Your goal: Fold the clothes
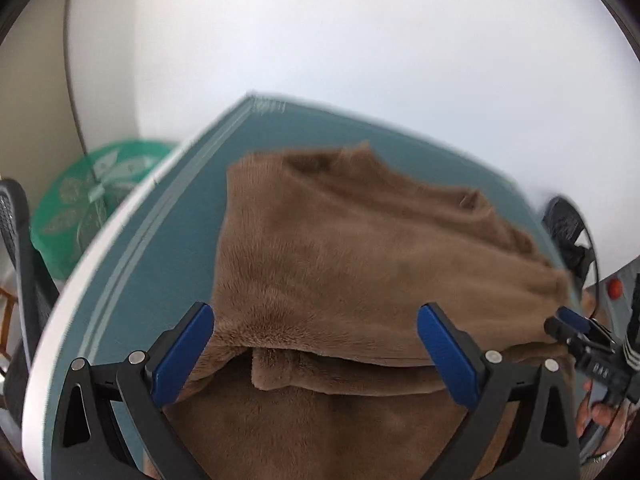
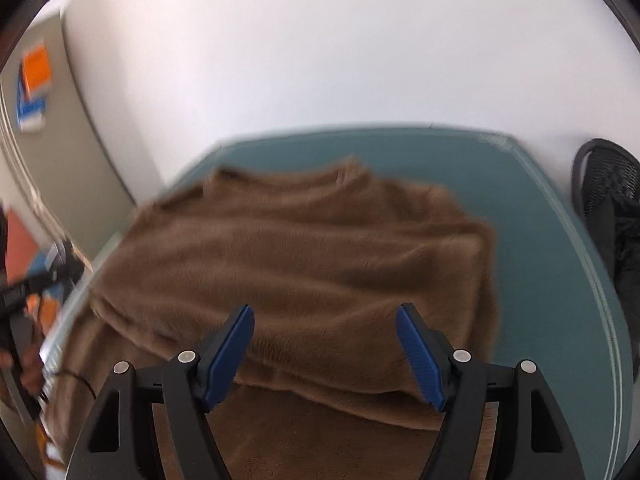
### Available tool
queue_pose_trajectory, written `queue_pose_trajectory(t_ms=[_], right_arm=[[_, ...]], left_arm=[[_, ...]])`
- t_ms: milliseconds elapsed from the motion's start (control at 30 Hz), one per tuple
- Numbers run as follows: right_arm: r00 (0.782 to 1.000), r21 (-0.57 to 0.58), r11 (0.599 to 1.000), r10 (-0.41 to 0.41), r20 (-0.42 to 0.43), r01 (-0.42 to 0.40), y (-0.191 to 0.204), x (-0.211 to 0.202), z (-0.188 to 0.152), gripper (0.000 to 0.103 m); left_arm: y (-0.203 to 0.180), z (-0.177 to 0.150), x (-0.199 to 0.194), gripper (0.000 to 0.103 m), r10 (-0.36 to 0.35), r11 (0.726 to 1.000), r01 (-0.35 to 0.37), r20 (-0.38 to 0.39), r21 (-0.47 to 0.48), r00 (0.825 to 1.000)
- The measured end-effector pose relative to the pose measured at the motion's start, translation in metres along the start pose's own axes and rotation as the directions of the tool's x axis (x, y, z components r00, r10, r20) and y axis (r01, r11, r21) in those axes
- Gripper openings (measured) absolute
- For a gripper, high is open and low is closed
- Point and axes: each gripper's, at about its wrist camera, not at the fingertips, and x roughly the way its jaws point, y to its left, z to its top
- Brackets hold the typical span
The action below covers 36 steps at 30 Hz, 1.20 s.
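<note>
The fuzzy brown fabric garment (image 1: 360,264) is laid on the teal table mat (image 1: 180,240), one layer already doubled over. Both the left gripper (image 1: 316,352) and right gripper (image 2: 325,352) are spread, nothing pinched. Further folds are judged outstanding.

The brown garment (image 1: 360,248) is a plush, short-piled cloth, matt and fuzzy, with fine hairs standing along its folded hem. Under the garment the teal table mat (image 1: 184,240) looks smooth and faintly sheened, with pale printed lines near its edge. Left of the mat, the white table rim (image 1: 80,264) is smooth and slightly glossy. Both the left gripper (image 1: 316,356) and the right gripper (image 2: 326,356) have matt black plastic arms, ribbed blue pads (image 2: 420,356) and shiny metal pins
</note>
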Motion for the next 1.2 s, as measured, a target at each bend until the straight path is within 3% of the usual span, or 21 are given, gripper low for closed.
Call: queue_pose_trajectory(t_ms=[100, 167, 333, 500, 667, 800, 1000, 1200], right_arm=[[0.992, -0.037, 0.998, -0.054, -0.115, 0.05, 0.0, 0.025, -0.01, 0.078], [0.991, -0.069, 0.997, -0.053, -0.12, 0.045, -0.001, 0.025, -0.014, 0.078], [0.992, -0.107, 0.992, -0.078, -0.098, 0.067, 0.003, 0.025, -0.021, 0.081], [0.995, -0.119, 0.989, -0.088, -0.046, 0.082, 0.004, 0.022, -0.029, 0.082], [0.995, -0.124, 0.989, -0.087, -0.041, 0.081, 0.01, 0.015, -0.029, 0.083], [0.995, -0.125, 0.989, -0.089, -0.038, 0.083, 0.01, 0.013, -0.029, 0.084], [0.995, -0.126, 0.988, -0.09, -0.035, 0.085, 0.011, 0.015, -0.029, 0.084], [0.995, -0.125, 0.989, -0.089, -0.036, 0.084, 0.011, 0.013, -0.029, 0.084]], left_arm=[[0.014, -0.009, 0.036, 0.102, 0.053, 0.998, -0.058, -0.14, -0.032, 0.989], [0.02, -0.015, 0.037, 0.103, 0.061, 0.998, -0.063, -0.107, -0.014, 0.992], [0.024, -0.016, 0.037, 0.103, 0.043, 0.999, -0.043, -0.116, -0.005, 0.992], [0.04, -0.004, 0.028, 0.103, -0.015, 0.997, 0.005, -0.146, -0.071, 0.989], [0.062, 0.028, 0.002, 0.103, 0.045, 0.994, -0.052, -0.069, -0.096, 0.997], [0.082, 0.07, 0.008, 0.103, 0.092, 0.99, -0.097, -0.053, -0.106, 0.994], [0.091, 0.128, 0.047, 0.103, 0.071, 0.992, -0.083, -0.132, -0.09, 0.989], [0.074, 0.149, 0.104, 0.103, 0.05, 0.998, -0.057, -0.29, -0.015, 0.956]])
